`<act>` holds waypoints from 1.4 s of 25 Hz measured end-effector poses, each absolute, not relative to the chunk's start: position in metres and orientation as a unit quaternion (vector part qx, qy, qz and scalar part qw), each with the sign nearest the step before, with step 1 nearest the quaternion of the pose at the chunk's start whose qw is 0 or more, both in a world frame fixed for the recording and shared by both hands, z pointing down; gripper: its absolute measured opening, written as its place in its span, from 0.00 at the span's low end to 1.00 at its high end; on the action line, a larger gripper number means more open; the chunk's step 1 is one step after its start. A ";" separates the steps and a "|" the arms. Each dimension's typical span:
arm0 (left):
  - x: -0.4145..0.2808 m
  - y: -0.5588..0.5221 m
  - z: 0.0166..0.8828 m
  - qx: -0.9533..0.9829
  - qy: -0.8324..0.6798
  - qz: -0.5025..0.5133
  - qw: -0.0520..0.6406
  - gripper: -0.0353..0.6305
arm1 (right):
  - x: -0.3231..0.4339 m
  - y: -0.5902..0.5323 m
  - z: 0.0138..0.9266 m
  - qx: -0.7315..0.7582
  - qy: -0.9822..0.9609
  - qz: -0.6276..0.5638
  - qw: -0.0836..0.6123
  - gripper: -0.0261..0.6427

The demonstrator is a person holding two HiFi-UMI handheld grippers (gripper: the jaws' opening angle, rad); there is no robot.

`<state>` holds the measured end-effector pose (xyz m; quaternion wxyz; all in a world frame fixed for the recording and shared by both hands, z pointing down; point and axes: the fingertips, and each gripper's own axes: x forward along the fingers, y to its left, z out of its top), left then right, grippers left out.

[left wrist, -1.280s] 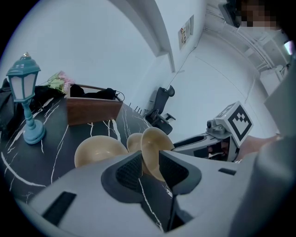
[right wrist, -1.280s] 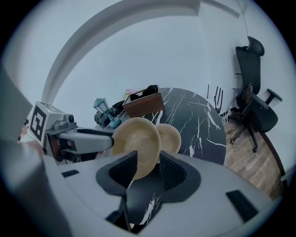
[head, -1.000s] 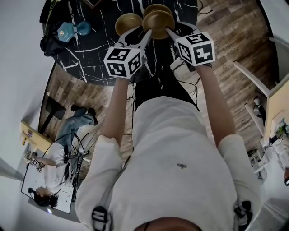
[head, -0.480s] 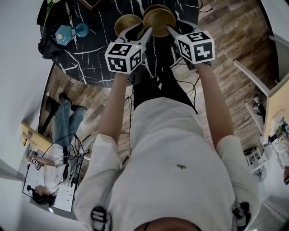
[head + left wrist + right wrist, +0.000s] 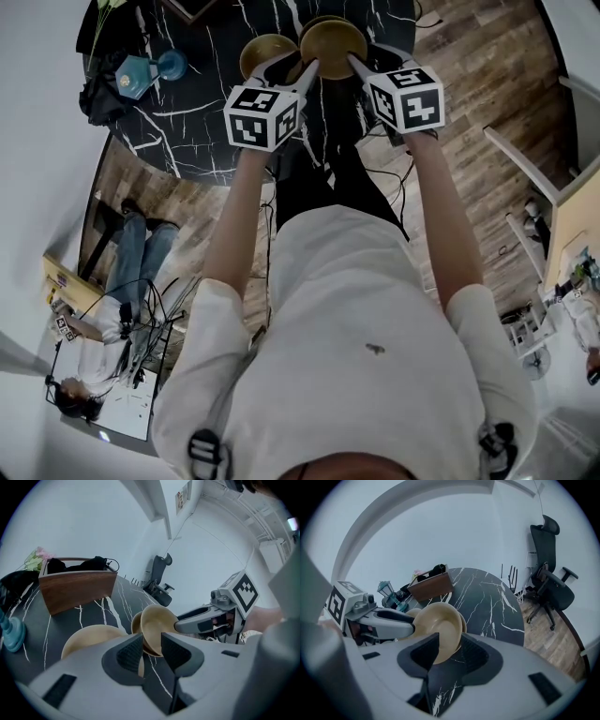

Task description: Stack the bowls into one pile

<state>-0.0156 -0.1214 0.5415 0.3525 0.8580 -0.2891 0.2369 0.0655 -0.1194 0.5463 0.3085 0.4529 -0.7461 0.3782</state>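
no readable text, brand, number anywhere. left gripper (image 5: 296, 67) cube, right gripper (image 5: 362, 60) cube: black-white square marker patterns only, no letters, no digits. small sheet on wall (image 5: 180, 499): print too small to read. floor papers (image 5: 67, 328): square markers, illegible.

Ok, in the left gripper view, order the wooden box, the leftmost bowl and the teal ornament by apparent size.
1-2. Wooden box and leftmost bowl: about equal, so unranked; the bowl is nearer and partly hidden.
3. Teal ornament: smallest, partly out of view.
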 end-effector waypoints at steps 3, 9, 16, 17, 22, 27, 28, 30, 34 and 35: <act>-0.015 -0.122 0.544 0.856 -0.290 0.238 0.356 0.23 | 0.066 -0.120 0.549 0.452 -0.745 0.380 0.310 0.26; -0.016 -0.123 0.547 0.851 -0.293 0.235 0.368 0.23 | 0.065 -0.122 0.550 0.452 -0.745 0.381 0.310 0.26; -0.018 -0.126 0.547 0.849 -0.297 0.224 0.374 0.23 | 0.065 -0.127 0.549 0.455 -0.743 0.380 0.310 0.26; -0.018 -0.126 0.547 0.849 -0.298 0.224 0.374 0.23 | 0.066 -0.128 0.549 0.456 -0.743 0.379 0.310 0.26; -0.023 -0.126 0.545 0.848 -0.302 0.225 0.373 0.23 | 0.067 -0.130 0.546 0.459 -0.743 0.377 0.309 0.26; -0.028 -0.126 0.541 0.847 -0.310 0.219 0.373 0.23 | 0.067 -0.131 0.542 0.456 -0.746 0.375 0.308 0.26; -0.029 -0.126 0.540 0.847 -0.311 0.219 0.372 0.23 | 0.066 -0.131 0.542 0.454 -0.747 0.374 0.308 0.26; -0.031 -0.124 0.539 0.847 -0.314 0.220 0.369 0.23 | 0.065 -0.130 0.540 0.451 -0.750 0.373 0.309 0.26; -0.035 -0.120 0.536 0.846 -0.319 0.225 0.363 0.23 | 0.063 -0.128 0.534 0.445 -0.755 0.369 0.309 0.26; -0.037 -0.120 0.535 0.846 -0.321 0.225 0.362 0.23 | 0.062 -0.127 0.533 0.443 -0.757 0.368 0.310 0.26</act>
